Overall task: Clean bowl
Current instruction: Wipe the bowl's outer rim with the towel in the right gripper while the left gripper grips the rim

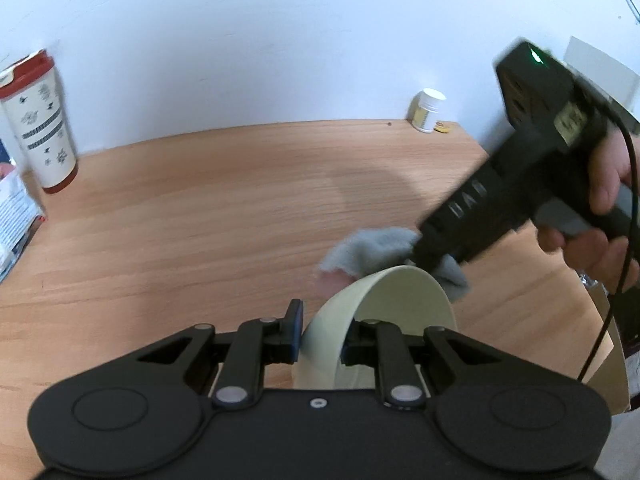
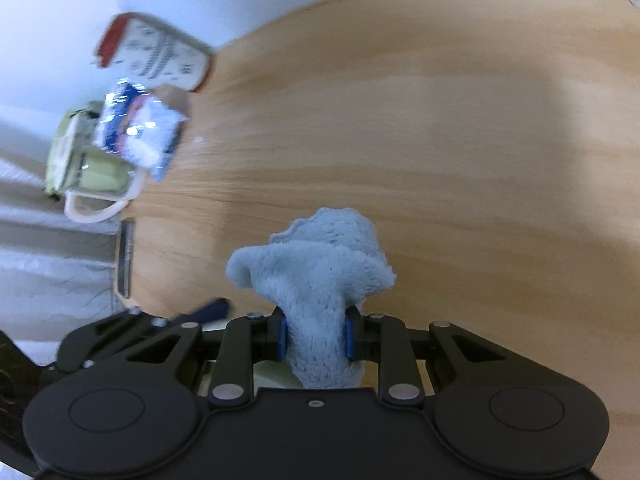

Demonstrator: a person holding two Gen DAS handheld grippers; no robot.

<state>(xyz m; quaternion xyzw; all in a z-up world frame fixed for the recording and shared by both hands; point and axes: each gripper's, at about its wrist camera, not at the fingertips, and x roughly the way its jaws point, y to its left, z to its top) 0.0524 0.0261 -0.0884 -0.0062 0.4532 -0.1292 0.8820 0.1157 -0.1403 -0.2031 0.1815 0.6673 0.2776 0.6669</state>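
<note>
Light wood bench (image 1: 208, 216) meets a plain white wall (image 1: 240, 40). Left gripper (image 1: 320, 340) jaws are clenched on the rim of a pale cream bowl (image 1: 384, 312), held tilted near the front edge. Right gripper (image 2: 315, 338) jaws grasp a fluffy grey-blue cloth (image 2: 320, 272) just beside the bowl. A red-lidded patterned tumbler (image 1: 42, 120) stands at the back left corner.

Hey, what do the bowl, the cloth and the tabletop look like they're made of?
Bowl: smooth, matte pale green-cream with a thin wall, likely plastic or glazed ceramic; the look leaves it open.
Cloth: grey-blue, fuzzy looped pile, probably microfibre or terry.
Tabletop: light wood grain with a flat, even sheen, either veneer or wood-look laminate.
</note>
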